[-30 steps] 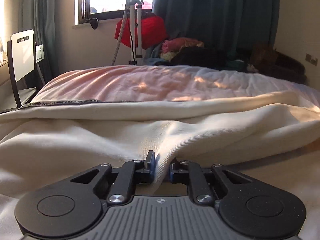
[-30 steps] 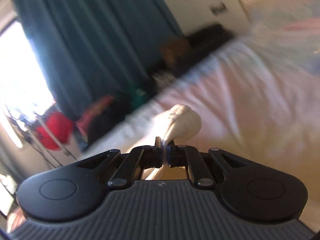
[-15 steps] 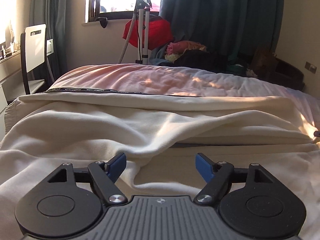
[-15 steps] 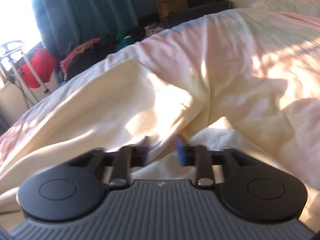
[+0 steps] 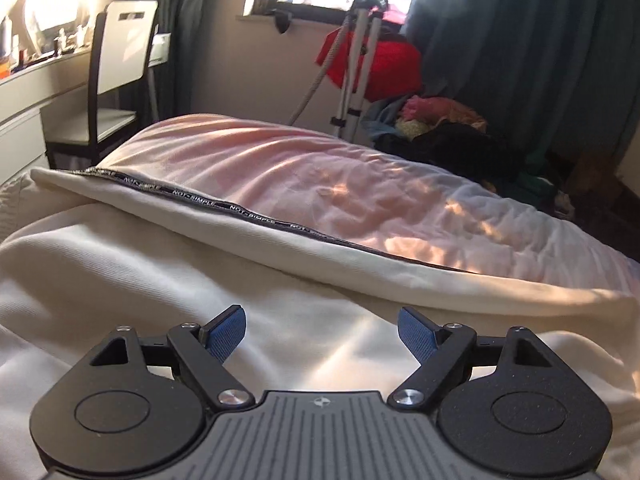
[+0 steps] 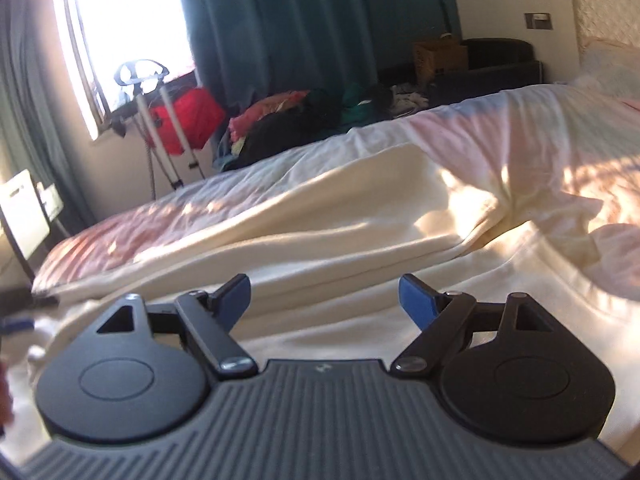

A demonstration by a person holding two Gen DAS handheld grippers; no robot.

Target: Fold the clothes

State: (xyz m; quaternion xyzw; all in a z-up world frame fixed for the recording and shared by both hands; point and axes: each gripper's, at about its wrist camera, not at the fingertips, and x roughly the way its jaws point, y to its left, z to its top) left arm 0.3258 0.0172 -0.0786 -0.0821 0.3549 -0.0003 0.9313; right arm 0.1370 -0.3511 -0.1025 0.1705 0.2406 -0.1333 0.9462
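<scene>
You have just let go of the cream garment (image 5: pixel 248 280), which lies spread on the bed (image 5: pixel 360 192) directly ahead of and beneath both tongs. The left tongs (image 5: pixel 321 330) have just been opening and now stand spread, nothing between the blue pads. The right tongs (image 6: pixel 323 295) have likewise just been opening and stand spread and empty above the cloth. Ahead of the left tongs, a folded layer with a dark lettered trim (image 5: pixel 224 206) crosses the garment, so one fold looks laid. Next, you likely need a fresh edge or corner; choose a single layer and pinch it cleanly with both tongs.
</scene>
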